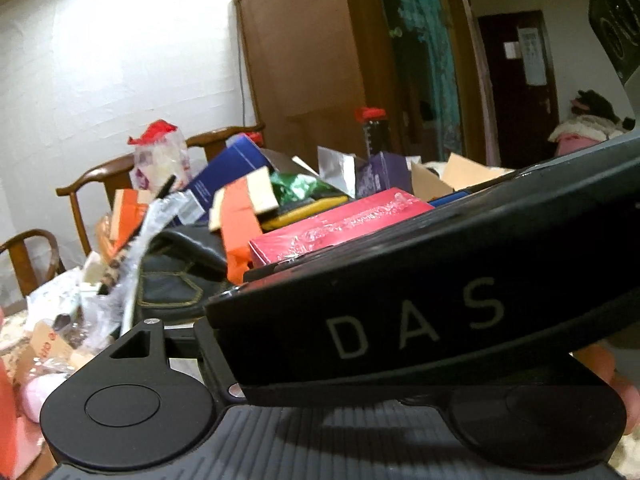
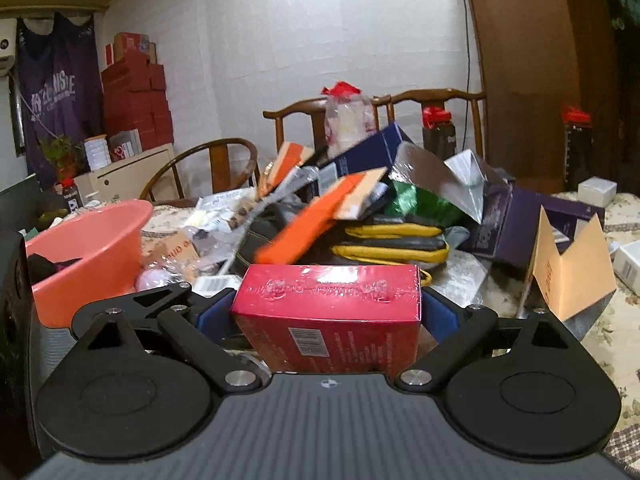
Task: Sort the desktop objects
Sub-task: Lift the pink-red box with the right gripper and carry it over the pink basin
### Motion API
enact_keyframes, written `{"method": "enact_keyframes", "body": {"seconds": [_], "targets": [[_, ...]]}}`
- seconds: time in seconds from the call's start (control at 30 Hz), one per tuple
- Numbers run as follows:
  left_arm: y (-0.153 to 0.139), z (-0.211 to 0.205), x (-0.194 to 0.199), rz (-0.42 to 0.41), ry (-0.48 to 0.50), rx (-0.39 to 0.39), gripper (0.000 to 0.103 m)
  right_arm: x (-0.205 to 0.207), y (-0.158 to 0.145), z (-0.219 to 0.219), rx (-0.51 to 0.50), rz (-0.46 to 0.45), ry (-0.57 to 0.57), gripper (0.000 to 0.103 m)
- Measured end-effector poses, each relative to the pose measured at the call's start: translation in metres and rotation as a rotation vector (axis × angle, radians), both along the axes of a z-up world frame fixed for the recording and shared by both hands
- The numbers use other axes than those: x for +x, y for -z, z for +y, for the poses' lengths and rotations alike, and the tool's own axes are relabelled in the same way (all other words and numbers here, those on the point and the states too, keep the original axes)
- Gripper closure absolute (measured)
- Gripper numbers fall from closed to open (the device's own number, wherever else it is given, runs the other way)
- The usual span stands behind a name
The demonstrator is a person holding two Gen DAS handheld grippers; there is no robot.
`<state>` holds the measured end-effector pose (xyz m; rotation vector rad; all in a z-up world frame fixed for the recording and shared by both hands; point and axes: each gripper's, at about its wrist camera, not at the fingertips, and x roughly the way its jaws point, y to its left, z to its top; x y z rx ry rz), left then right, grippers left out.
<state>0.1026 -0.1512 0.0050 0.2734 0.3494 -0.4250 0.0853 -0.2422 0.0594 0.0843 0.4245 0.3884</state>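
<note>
Between the blue-padded fingers of the right gripper [image 2: 326, 308], a shrink-wrapped red box [image 2: 328, 312] sits squarely, its glossy film catching the light and its barcoded end facing the camera; the jaws stand wide and close against both flanks, clamping it. Its long axis runs straight away from the camera, along the fingers, with the embossed top face up. Seen from the left wrist, the same red box [image 1: 340, 226] appears lengthwise behind a matte black housing lettered "DAS" [image 1: 416, 320] that crosses the view and hides the left gripper's fingertips, so its hold cannot be told. Beyond the box, a heap crowds the floral-clothed table [image 2: 624, 216]: an orange carton [image 2: 316, 220], black gloves edged in yellow [image 2: 394, 240], crumpled green foil [image 2: 420, 200], a dark blue carton [image 2: 360, 156] and an open cardboard flap [image 2: 568, 264]. A smooth pink plastic basin [image 2: 92, 248] sits to the left, with curved wooden chairs [image 2: 224, 164] against the white wall.
</note>
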Motion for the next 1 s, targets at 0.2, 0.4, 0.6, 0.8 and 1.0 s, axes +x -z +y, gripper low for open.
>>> {"method": "enact_keyframes", "body": {"seconds": [0.2,0.4,0.6,0.8,1.0], "targets": [[-0.014,0.021,-0.023,-0.036,-0.043,-0.013,0.031,-0.013,-0.016,0.022,-0.013,-0.036,-0.027,0.007],[-0.033,0.068,-0.042,-0.085,-0.119,-0.023,0.031,-0.027,-0.037,0.062,-0.04,-0.091,-0.093,0.007],[-0.058,0.124,-0.067,-0.15,-0.23,-0.03,0.03,-0.038,-0.066,0.122,-0.068,-0.161,-0.195,0.007],[-0.088,0.191,-0.086,-0.208,-0.369,0.001,0.03,-0.042,-0.1,0.196,-0.05,-0.235,-0.331,0.007],[-0.096,0.273,-0.086,-0.192,-0.498,0.026,0.03,-0.027,-0.121,0.275,-0.042,-0.219,-0.458,0.007]]}}
